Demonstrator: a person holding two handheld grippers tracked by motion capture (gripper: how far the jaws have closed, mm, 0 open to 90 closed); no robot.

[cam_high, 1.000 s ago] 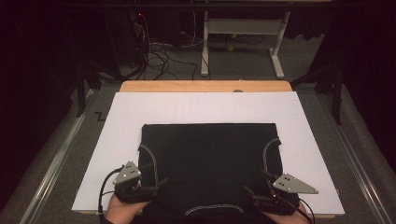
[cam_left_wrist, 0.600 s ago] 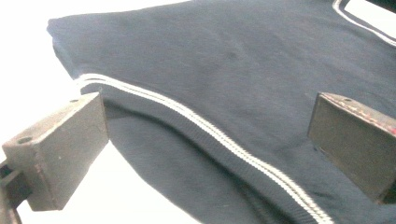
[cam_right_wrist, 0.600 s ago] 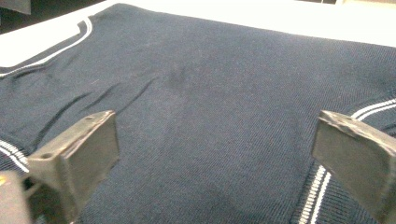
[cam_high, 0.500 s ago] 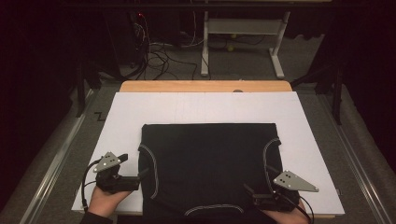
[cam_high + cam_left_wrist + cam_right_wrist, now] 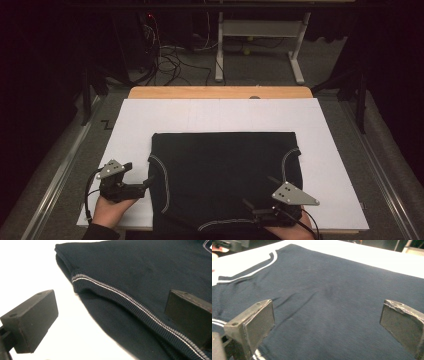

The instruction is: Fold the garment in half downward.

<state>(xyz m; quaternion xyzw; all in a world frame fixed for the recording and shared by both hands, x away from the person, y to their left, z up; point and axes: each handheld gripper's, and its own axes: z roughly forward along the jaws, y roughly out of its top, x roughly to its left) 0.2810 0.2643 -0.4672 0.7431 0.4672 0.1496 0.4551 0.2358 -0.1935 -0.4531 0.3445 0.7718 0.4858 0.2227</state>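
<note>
So it's a dark navy, almost black garment [image 5: 225, 180] lying flat on the white sheet, folded into a rough rectangle. Far edge is straight and tidy, and the near edge sits right at the front of the table. Thin white piping curves down both the left and right sides, with ribbed trim running along it. The fabric's mostly smooth, just a few soft creases near the middle.

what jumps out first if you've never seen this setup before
A folded dark garment with white-striped trim lies on the near half of a white sheet covering the table. The left gripper sits at its left edge and the right gripper over its near right, both with jaws open.
</note>
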